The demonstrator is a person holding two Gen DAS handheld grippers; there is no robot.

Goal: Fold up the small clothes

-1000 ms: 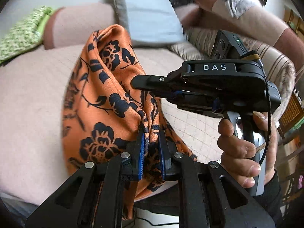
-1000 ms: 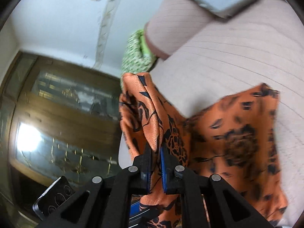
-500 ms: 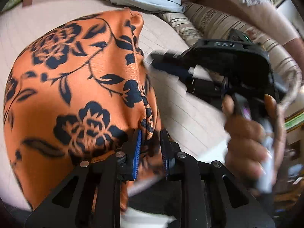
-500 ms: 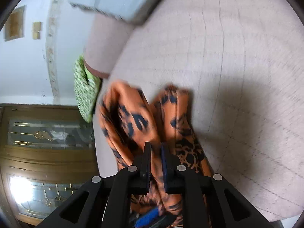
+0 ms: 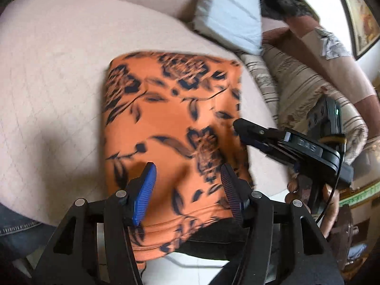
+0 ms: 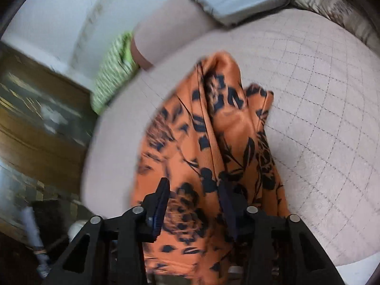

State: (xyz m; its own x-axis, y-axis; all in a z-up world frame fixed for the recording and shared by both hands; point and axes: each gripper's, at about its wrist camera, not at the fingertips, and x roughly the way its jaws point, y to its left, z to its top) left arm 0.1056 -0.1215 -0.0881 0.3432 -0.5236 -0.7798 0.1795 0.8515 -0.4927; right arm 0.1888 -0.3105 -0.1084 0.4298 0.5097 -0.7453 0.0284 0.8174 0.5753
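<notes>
Lying flat on the pale quilted cushion (image 5: pixel 52 76), the orange floral garment (image 5: pixel 171 118) forms a rough rectangle, its near edge hanging over the cushion's front. Left gripper (image 5: pixel 187 187): jaws spread wide, nothing between the pads, fabric beneath them. Right gripper (image 6: pixel 193 204): jaws likewise parted, released, just above the garment (image 6: pixel 213 142), which shows raised folds in this view. A light blue pillow (image 5: pixel 230 21) sits behind the garment; a green patterned cloth (image 6: pixel 111 71) lies at the cushion's far left. Both views are motion-blurred.
</notes>
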